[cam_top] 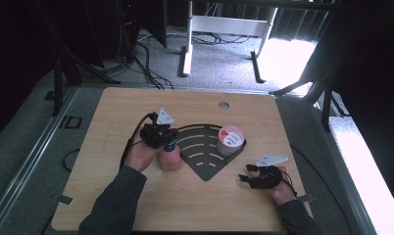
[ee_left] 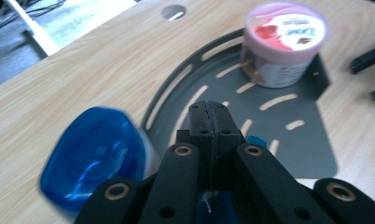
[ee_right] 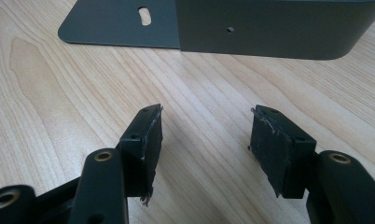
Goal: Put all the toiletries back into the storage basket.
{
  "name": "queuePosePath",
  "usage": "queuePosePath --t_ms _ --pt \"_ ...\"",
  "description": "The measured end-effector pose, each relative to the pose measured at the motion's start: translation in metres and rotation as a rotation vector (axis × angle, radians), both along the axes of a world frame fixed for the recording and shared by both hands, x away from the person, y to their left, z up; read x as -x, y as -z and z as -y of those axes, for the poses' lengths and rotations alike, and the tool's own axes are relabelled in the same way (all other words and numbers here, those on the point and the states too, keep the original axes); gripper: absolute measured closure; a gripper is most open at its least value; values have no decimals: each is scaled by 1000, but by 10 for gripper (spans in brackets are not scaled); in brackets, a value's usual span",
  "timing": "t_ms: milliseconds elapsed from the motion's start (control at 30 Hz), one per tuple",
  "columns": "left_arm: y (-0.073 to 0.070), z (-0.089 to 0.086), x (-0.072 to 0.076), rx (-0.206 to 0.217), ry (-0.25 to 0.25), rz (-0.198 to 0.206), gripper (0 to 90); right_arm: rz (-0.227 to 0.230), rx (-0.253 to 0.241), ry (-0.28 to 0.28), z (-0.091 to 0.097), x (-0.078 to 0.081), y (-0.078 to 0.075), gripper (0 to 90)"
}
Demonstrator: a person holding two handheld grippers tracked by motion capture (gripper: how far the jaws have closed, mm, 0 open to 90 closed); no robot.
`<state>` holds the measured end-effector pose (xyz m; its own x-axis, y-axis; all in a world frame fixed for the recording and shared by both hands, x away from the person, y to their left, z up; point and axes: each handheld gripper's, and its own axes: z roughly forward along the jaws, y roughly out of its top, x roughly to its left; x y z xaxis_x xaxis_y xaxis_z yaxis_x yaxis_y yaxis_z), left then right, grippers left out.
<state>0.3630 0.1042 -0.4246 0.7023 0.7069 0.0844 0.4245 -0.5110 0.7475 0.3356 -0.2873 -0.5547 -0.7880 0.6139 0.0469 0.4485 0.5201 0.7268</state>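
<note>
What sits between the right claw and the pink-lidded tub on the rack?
In the high view, between the right claw and the tub, lie bare wood and the dark rack's raised edge.

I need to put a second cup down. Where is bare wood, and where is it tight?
Bare wood spans the table left of the left gripper, and the near edge between both forearms. It is tight around the pink bottle, the dark slotted tray and the pink-lidded tub.
</note>
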Motion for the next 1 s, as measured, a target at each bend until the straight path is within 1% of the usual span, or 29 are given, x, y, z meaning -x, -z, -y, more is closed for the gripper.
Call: queuePosePath --t_ms 67,133,200,300,500,600,667,767,800,833,867,1000 --pt "-1 2 2 -10 12 5 899 0 -1 0 0 0 0 430" --pt "-2 4 4 -5 29 8 899 -1 -1 -1 0 0 0 429" --pt "-2 5 5 -13 44 9 899 0 0 0 0 0 0 428" --pt "-2 9 9 -13 69 6 899 0 0 -1 0 0 0 427" --pt "-3 16 21 -27 126 5 897 -1 -1 -2 0 0 0 427" --pt "-3 19 25 -30 142 10 890 -1 0 -2 0 0 0 426" --pt "-2 20 27 -30 140 21 826 -2 0 -1 0 0 0 426" --pt "0 16 28 5 140 20 749 -3 -1 -2 0 0 0 426" --pt "0 15 28 15 133 19 689 -3 -2 -2 0 0 0 425" --pt "0 12 28 29 131 12 658 -4 -3 -3 0 0 0 425" --pt "0 10 28 43 132 10 648 -4 -4 -3 0 0 0 424" --pt "0 3 30 72 115 12 544 -5 -5 -4 0 0 0 421"
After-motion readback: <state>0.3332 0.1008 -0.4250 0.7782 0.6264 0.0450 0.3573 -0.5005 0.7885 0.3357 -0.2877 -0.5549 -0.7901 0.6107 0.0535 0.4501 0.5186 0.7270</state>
